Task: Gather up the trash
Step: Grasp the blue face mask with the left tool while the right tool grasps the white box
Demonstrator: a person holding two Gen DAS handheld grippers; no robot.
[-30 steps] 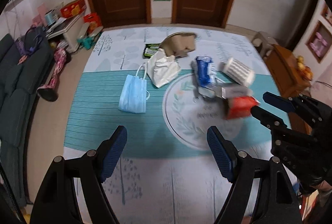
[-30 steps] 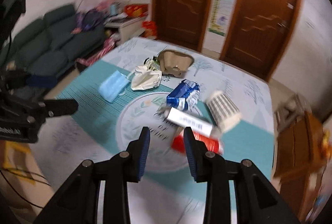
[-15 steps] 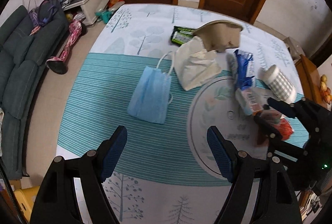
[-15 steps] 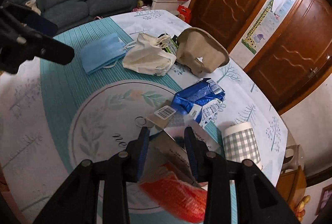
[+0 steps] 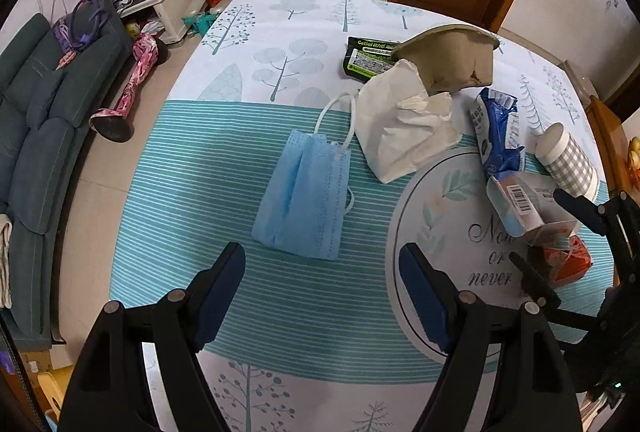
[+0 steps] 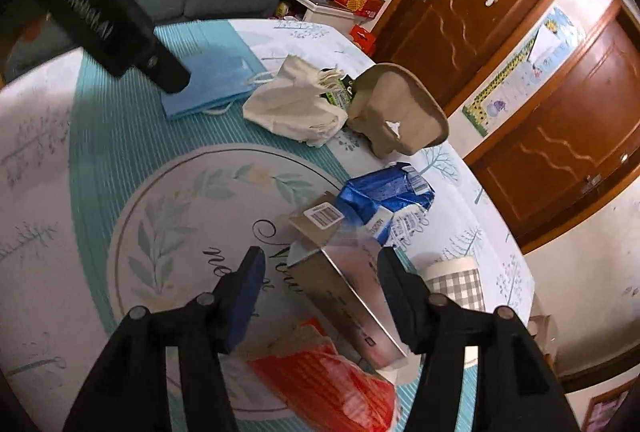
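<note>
Mask (image 5: 304, 192) straight ahead of the left tongs (image 5: 322, 296), flat on the striped mat (image 5: 192, 192), just beyond the tips and between their lines, long axis running away from the tongs and leaning slightly right, ear loops at the far end. Left tongs wide open, empty, pointing steeply down. Box (image 6: 340, 288) between the blue pads of the right tongs (image 6: 320, 286), long axis slanting from upper left to lower right across the gap, barcoded flap at the far end, red wrapper (image 6: 332, 384) under its near end. Right tongs just opened wider, pads apparently clear of the box on both sides. Judging by position, left hand nearer the mask, right hand nearer the box. Likely need: a roll of the right wrist to square the pads to the long sides.
</note>
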